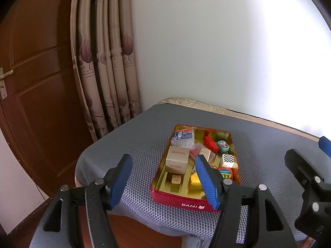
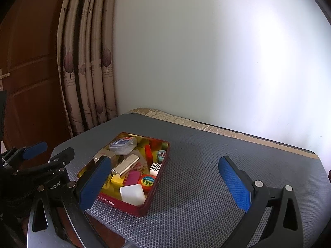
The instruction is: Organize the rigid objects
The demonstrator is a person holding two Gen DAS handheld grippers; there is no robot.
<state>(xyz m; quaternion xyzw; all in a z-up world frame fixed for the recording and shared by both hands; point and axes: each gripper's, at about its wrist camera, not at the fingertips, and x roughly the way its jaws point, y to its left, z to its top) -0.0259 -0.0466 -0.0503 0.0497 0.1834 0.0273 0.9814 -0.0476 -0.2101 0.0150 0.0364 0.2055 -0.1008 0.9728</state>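
Observation:
A red tin (image 1: 192, 205) with a gold inside and "BAMI" on its near wall lies open on the grey mat. It holds several small items: a beige box (image 1: 177, 161), a clear plastic case (image 1: 183, 138), a red block (image 1: 211, 143), a zigzag cube (image 1: 227, 159), a white square piece (image 2: 132, 193) and a metallic box (image 2: 126, 166). My left gripper (image 1: 163, 161) hovers open before the tin's near left corner, holding nothing. My right gripper (image 2: 164, 165) stands open to the right of the tin (image 2: 154, 194), also holding nothing. Each gripper shows at the edge of the other's view.
The grey mesh mat (image 1: 128, 144) covers a table whose left corner drops off close to the tin. A patterned curtain (image 1: 103, 62) and a wooden door (image 1: 37, 82) stand beyond at the left, a white wall behind. Bare mat (image 2: 206, 144) stretches right of the tin.

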